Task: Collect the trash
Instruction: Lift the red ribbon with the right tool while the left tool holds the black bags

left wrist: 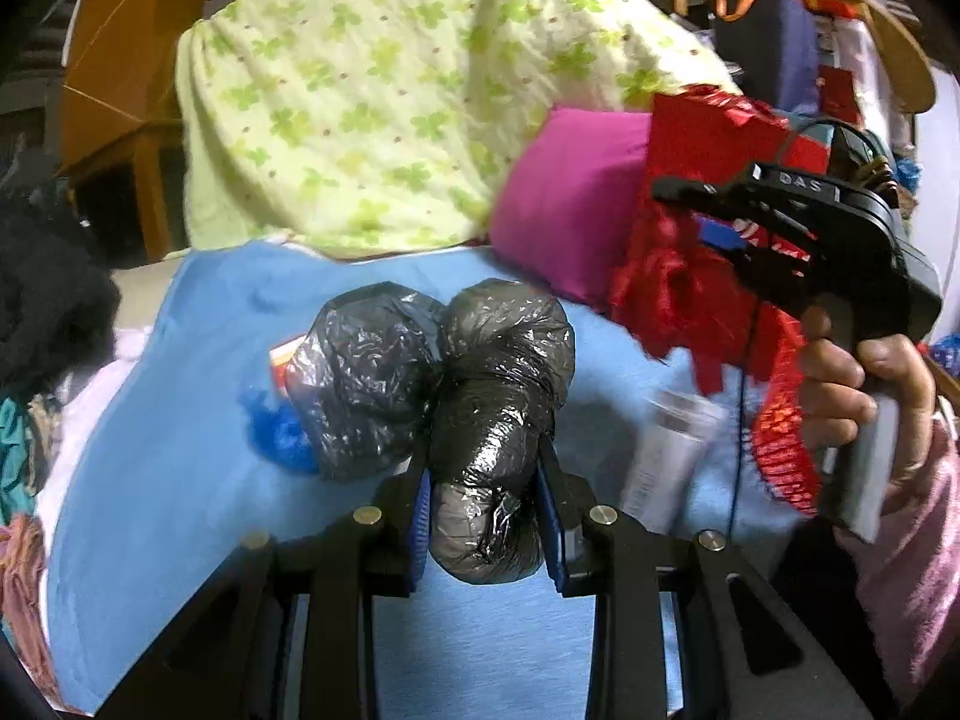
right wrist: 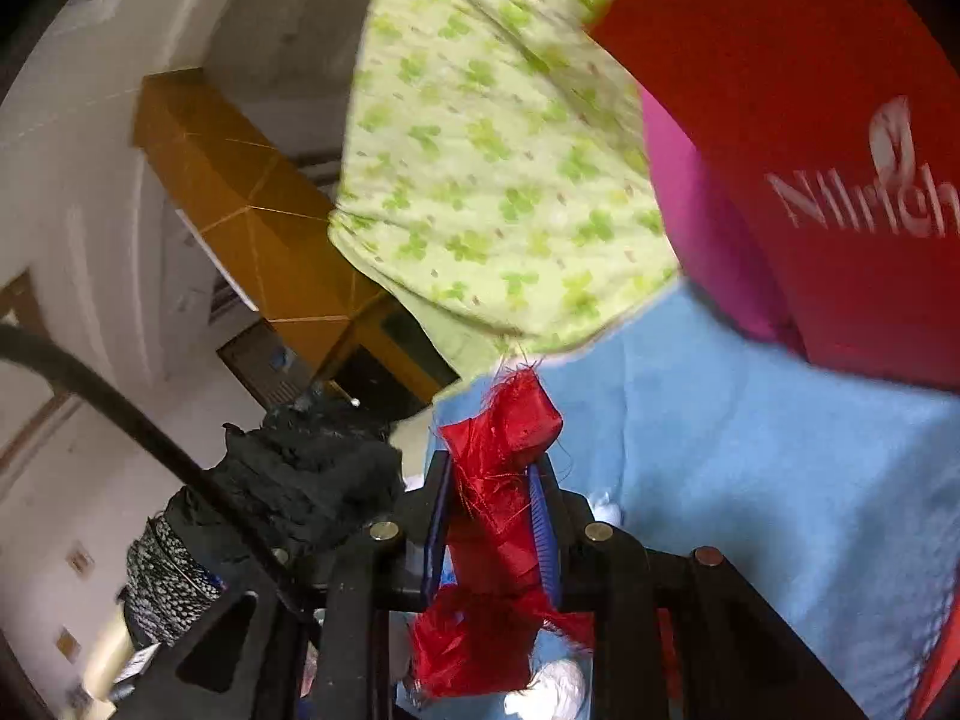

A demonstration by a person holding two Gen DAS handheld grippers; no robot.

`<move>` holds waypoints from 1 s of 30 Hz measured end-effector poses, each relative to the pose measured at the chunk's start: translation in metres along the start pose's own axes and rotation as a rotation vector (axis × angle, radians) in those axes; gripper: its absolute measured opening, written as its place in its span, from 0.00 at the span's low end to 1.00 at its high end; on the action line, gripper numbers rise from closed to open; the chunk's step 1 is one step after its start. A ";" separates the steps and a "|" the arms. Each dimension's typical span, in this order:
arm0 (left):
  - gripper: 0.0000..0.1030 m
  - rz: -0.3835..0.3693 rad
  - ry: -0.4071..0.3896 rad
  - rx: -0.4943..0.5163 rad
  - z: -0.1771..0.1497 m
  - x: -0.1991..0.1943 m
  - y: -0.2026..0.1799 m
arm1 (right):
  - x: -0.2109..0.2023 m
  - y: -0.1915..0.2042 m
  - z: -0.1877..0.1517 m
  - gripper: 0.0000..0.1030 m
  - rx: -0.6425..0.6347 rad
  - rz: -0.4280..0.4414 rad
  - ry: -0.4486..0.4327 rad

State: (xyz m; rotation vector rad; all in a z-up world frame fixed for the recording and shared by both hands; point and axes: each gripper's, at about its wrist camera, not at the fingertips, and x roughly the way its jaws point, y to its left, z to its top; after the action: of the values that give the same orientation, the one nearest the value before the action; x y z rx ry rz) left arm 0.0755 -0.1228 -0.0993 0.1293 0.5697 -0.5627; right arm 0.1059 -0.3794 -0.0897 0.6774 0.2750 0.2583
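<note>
The left gripper [left wrist: 486,516] was clamped on a black trash bag [left wrist: 492,420] just above the blue blanket [left wrist: 180,420]. The bag looked light, soft and slippery, so its narrow twisted end seemed the best place to hold. The right gripper [right wrist: 492,516] was clamped on a red frayed bag [right wrist: 498,480], also above the blanket. It looked floppy and thin.

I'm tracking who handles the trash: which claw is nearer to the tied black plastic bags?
Left. The left claw is clamped on the black plastic bags. The right claw is up and to their right, apart from them, gripping a red bag.
</note>
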 end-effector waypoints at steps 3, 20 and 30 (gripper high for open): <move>0.31 -0.050 0.007 0.026 -0.002 -0.001 -0.014 | 0.010 -0.003 -0.005 0.26 0.026 -0.007 0.027; 0.31 -0.140 0.127 0.219 -0.032 0.038 -0.085 | 0.001 -0.006 0.006 0.26 -0.003 -0.043 0.049; 0.31 -0.087 0.215 0.146 -0.026 0.096 -0.100 | 0.001 -0.013 0.006 0.26 0.053 0.034 0.094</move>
State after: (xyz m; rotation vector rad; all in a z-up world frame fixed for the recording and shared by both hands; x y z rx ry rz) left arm 0.0759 -0.2449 -0.1696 0.3070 0.7456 -0.6801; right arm 0.1108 -0.3926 -0.0939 0.7241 0.3612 0.3165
